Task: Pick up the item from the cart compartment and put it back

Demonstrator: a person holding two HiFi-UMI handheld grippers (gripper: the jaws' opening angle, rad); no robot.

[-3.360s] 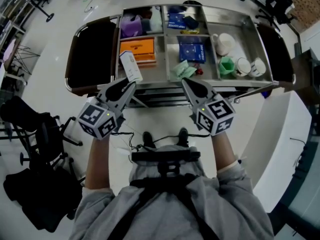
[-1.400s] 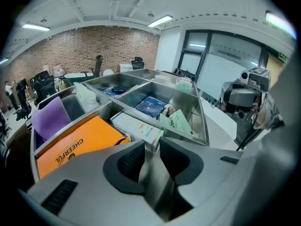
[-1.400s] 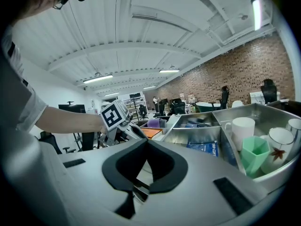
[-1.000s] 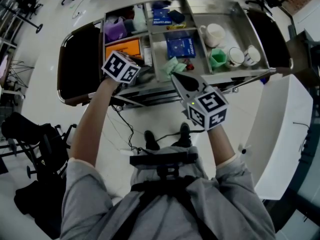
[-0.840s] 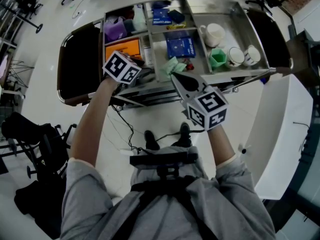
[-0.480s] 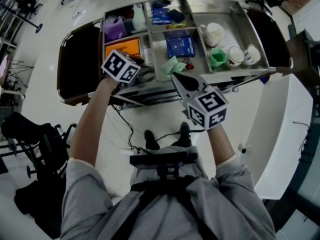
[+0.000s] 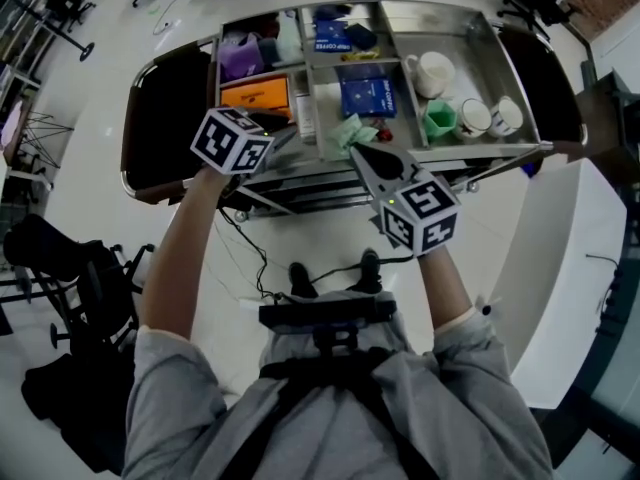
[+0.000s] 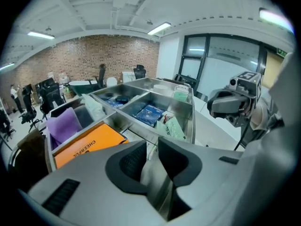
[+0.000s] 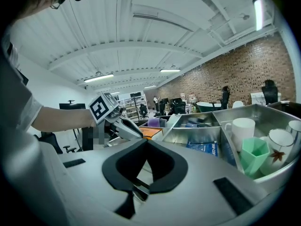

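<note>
**Left claw** [image 7: 283, 138]: jaws part-open and closing, with nothing between them, only the cart's near rim showing through the gap. It was held low over that rim, at 6 o'clock of the left-hand compartment, probably because its load had been set down.

**Right claw** [image 7: 357, 154]: jaws together and empty. It was parked at the rim at 6 o'clock of the middle compartment, apparently idle and clear of the work.

**White box** [image 7: 303, 116]: the task's item. It lay inside the cart at 12 o'clock of the left claw, lengthwise against the divider, and was judged to be back in its place.

**Orange box** [image 7: 255, 96]: flat, just beside the white box at its 9 o'clock, filling most of that compartment.

**Blue packet** [image 7: 362, 96]: in the middle compartment, at 12 o'clock of the right claw.

**Green cup** [image 7: 438, 120] and **white mug** [image 7: 430, 71]: in the right-hand compartment, at 1 to 2 o'clock of the right claw.

**Cart** [image 7: 470, 151]: steel, with divided compartments keeping the goods sorted.
</note>
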